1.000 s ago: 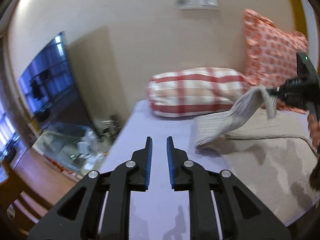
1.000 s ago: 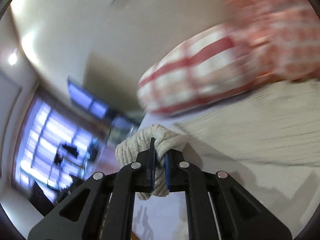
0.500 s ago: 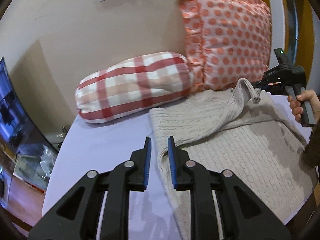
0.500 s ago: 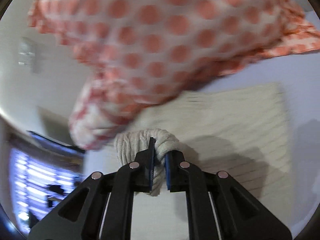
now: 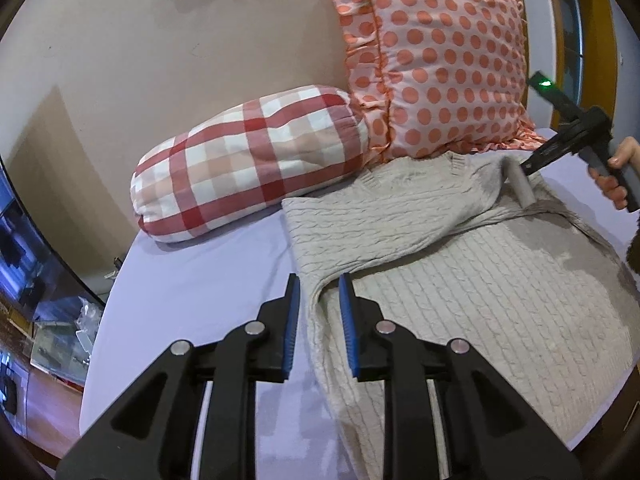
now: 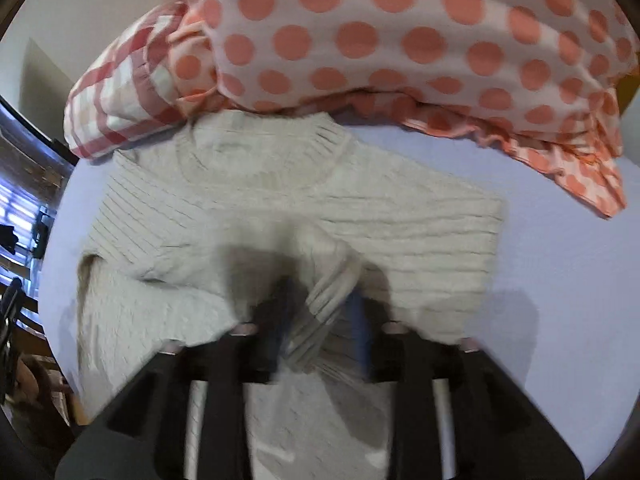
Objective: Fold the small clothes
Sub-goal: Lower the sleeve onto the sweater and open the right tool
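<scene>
Sleeve (image 6: 332, 280) laid across sweater (image 5: 500, 300) as a fold; right gripper (image 6: 320, 320) jaws just parted, releasing its cuff; left gripper (image 5: 319, 320) slightly apart, empty.

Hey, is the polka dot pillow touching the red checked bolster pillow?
Touching. In the left wrist view the polka dot pillow's ruffled edge presses against the end of the checked bolster; no gap shows between them.

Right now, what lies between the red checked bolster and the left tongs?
In the left wrist view, bare lilac bedsheet separates the red checked bolster from the left tongs.
</scene>
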Motion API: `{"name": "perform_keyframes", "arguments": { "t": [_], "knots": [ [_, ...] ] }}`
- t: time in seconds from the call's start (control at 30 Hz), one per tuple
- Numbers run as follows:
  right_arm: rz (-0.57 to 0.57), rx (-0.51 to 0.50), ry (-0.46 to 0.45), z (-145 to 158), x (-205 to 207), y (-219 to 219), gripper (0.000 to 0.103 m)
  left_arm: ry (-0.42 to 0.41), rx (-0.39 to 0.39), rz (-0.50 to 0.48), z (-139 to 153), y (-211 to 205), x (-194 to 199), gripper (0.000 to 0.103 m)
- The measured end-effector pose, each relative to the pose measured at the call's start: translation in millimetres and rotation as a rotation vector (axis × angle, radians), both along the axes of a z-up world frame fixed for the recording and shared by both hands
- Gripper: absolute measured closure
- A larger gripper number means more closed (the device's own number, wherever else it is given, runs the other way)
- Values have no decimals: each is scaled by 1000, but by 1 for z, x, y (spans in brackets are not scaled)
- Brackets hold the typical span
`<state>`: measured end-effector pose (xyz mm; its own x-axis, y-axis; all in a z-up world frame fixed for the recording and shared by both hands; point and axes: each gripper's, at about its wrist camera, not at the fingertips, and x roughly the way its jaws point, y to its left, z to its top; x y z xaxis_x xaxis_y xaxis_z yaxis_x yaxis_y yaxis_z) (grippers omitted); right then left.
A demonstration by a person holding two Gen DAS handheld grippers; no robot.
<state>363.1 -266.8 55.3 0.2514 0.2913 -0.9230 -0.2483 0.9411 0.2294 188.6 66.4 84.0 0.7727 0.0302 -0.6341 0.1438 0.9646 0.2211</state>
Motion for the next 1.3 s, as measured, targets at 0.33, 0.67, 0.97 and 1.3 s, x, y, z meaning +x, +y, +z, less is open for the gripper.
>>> {"name": "perform_keyframes", "arguments": {
  "t": [0.33, 0.67, 0.97, 1.3],
  "knots": [
    [-293, 441, -35, 25, -49, -67, 35, 14, -26, -25, -8, -5, 0, 82],
    [-649, 784, 278, -39, -46, -39, 30, -6, -28, -37, -3, -8, -15, 81],
    [-606, 620, -61, -11, -24, -47, 95, -5, -52, -25, -5, 3, -19, 80],
    [-530, 302, -29, -29, -26, -52, 66, 32, -64, -63, -23, -7, -17, 78]
  ]
}}
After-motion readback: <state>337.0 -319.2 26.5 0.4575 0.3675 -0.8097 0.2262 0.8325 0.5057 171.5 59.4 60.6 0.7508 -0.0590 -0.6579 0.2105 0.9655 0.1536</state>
